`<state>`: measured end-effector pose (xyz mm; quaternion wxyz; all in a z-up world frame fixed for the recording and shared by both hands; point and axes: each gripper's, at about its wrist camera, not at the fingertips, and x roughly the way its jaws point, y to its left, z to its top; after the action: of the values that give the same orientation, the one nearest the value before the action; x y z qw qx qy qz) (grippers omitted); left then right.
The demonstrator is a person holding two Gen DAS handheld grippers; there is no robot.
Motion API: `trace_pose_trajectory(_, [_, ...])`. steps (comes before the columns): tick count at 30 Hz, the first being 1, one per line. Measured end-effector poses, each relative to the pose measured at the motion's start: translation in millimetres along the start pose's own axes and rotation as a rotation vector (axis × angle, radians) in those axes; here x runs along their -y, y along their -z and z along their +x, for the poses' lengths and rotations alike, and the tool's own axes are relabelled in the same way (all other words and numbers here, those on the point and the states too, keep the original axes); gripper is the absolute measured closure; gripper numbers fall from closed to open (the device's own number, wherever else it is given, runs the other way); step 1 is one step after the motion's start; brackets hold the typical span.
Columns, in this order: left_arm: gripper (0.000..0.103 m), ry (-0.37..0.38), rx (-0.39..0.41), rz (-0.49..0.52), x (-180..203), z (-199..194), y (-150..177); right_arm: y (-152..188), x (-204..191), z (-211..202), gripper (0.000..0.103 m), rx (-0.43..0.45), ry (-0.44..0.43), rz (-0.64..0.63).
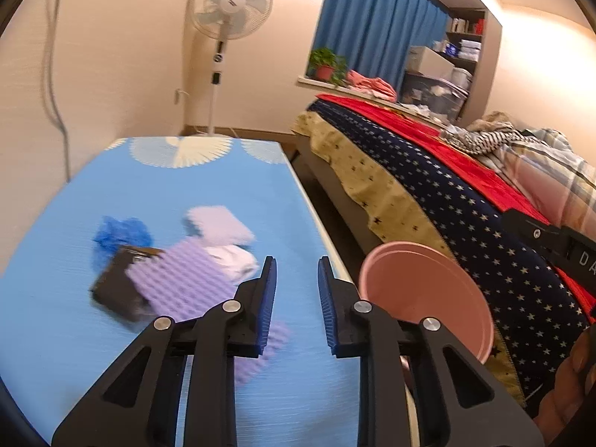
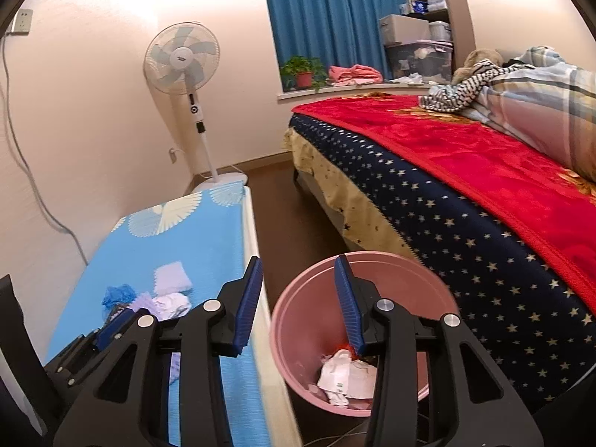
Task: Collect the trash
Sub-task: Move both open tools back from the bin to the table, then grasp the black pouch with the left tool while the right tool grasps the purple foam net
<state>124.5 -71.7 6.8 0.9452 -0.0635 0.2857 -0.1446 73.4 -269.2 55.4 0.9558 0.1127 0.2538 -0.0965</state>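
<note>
A heap of trash lies on the blue table (image 1: pixel 111 335): a purple ridged foam sheet (image 1: pixel 178 279), a blue crumpled piece (image 1: pixel 119 234), a dark brown wrapper (image 1: pixel 115 294), a white crumpled tissue (image 1: pixel 234 260) and a pale foam piece (image 1: pixel 219 223). My left gripper (image 1: pixel 297 260) hovers open just right of the heap, nothing between its pads. The pink bin (image 1: pixel 428 298) stands on the floor between table and bed. In the right wrist view my right gripper (image 2: pixel 298 260) is open and empty above the pink bin (image 2: pixel 409 279), which holds crumpled paper (image 2: pixel 346 376). The heap (image 2: pixel 164 298) lies to its left.
A bed with a starred navy cover and red blanket (image 2: pixel 465 171) runs along the right, close to the bin. A standing fan (image 2: pixel 182 59) is by the far wall, beyond the table's end. Brown floor (image 2: pixel 298 216) shows between table and bed. A hand (image 1: pixel 573 383) is at lower right.
</note>
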Motion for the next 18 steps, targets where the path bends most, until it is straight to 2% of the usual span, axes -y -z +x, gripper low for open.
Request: trace_pose_trajectory(18, [0.083,-0.134,0.011,-0.079,-61.5,-13.4,11.9,15.7,-42.6,26.7,0.062,-0.043,-0.137,-0.019])
